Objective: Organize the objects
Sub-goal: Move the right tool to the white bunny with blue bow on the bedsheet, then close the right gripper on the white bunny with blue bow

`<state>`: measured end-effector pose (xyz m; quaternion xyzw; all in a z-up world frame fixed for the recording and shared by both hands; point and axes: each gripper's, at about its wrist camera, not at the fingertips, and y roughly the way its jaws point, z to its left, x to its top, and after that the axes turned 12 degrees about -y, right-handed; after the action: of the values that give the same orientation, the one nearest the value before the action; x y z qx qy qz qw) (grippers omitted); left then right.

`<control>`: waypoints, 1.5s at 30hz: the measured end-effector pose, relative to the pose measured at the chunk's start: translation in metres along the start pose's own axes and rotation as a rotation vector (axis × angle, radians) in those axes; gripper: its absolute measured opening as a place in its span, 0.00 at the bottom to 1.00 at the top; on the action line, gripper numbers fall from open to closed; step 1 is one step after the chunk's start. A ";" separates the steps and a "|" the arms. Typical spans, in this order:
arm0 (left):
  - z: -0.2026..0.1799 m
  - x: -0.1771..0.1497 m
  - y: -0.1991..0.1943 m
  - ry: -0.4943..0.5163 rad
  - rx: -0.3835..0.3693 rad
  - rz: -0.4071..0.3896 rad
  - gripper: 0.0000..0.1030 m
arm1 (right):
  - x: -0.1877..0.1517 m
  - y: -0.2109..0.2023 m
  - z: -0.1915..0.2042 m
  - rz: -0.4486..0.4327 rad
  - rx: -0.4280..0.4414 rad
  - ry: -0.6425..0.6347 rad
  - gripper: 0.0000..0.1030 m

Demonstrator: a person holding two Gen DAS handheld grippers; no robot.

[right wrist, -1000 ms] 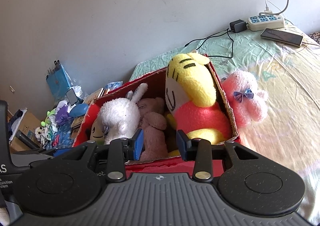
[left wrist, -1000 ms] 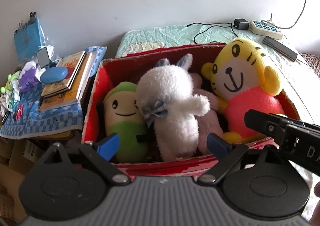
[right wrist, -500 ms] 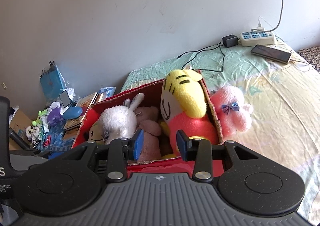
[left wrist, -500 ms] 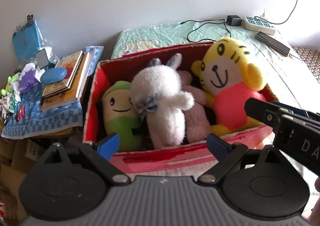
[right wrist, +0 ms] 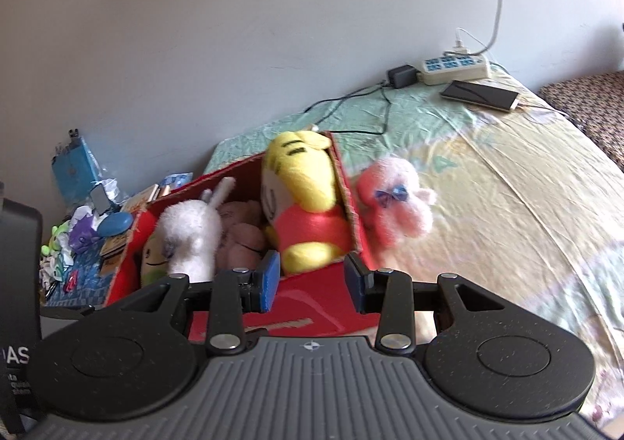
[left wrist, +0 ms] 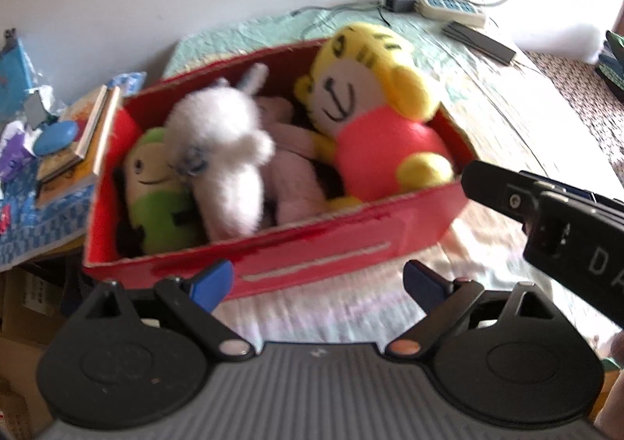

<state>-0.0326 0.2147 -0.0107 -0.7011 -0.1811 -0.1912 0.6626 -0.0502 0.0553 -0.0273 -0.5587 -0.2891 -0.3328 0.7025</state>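
In the left wrist view, the left gripper (left wrist: 318, 280) is held wide and empty before the red box (left wrist: 312, 249), in which a yellow tiger plush (left wrist: 374, 104) and a white rabbit plush (left wrist: 226, 151) are packed; blur softens detail. In the right wrist view, the right gripper (right wrist: 311, 280) is parted, empty. A pink plush (right wrist: 394, 206) is seen just outside the box's right wall, probably touching it.

Both tools (left wrist: 318, 278) (right wrist: 312, 280) agape — empty

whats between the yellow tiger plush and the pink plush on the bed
The red box's end wall stands between the yellow tiger plush inside and the pink plush outside on the bed; the right wrist view shows it.
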 end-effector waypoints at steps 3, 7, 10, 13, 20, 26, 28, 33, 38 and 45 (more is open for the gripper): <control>-0.009 -0.006 0.006 0.024 -0.011 0.025 0.92 | -0.005 -0.001 -0.006 0.012 -0.014 0.018 0.39; -0.019 -0.011 0.012 0.050 -0.018 0.045 0.92 | -0.010 -0.002 -0.014 0.028 -0.033 0.033 0.39; -0.024 -0.013 0.018 0.055 -0.015 0.059 0.92 | -0.014 -0.001 -0.019 0.041 -0.044 0.043 0.39; -0.026 -0.016 0.024 0.059 -0.009 0.076 0.92 | -0.018 0.003 -0.026 0.057 -0.051 0.059 0.39; -0.038 -0.020 0.038 0.072 0.017 0.112 0.92 | -0.026 0.013 -0.040 0.107 -0.016 0.078 0.39; -0.054 -0.024 0.053 0.063 0.042 0.147 0.92 | -0.024 0.027 -0.061 0.162 0.035 0.078 0.39; -0.061 -0.026 0.058 0.062 0.050 0.158 0.92 | -0.024 0.031 -0.071 0.180 0.046 0.078 0.39; -0.082 -0.028 0.065 0.041 0.047 0.166 0.92 | -0.023 0.043 -0.099 0.231 0.093 0.094 0.39; -0.104 -0.029 0.070 0.025 0.019 0.148 0.89 | -0.018 0.058 -0.129 0.250 0.151 0.108 0.39; -0.129 -0.029 0.081 -0.006 -0.001 0.119 0.88 | -0.010 0.092 -0.161 0.265 0.246 0.096 0.39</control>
<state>-0.0203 0.0809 -0.0887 -0.7115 -0.1412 -0.1495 0.6719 0.0214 -0.0865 -0.1233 -0.4854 -0.2175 -0.2257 0.8162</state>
